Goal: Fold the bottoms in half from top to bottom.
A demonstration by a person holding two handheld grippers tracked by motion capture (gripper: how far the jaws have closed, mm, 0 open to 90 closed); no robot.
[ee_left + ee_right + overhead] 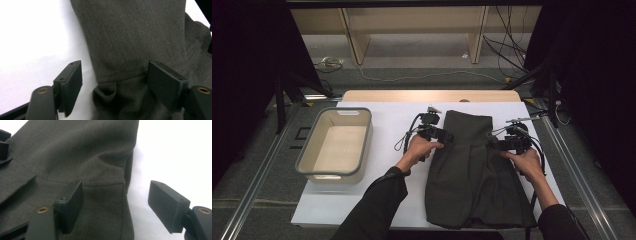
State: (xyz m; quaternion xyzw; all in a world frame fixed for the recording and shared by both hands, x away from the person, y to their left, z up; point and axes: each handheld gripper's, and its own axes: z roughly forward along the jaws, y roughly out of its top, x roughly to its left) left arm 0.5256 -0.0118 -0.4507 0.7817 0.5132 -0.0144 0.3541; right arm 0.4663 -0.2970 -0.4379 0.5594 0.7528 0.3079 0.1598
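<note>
White sheeting covers the table (362, 200), and on it the left gripper (443, 134) sits at the left edge of a dark grey garment (472, 170), jaws standing wide astride that edge and a seam, pads apparently not pressing. Opposite, the right gripper (498, 143) straddles the garment's right edge, jaws equally wide, gripping nothing. Well to the left stands a grey-rimmed bin (362, 135). No writing is readable.
</note>
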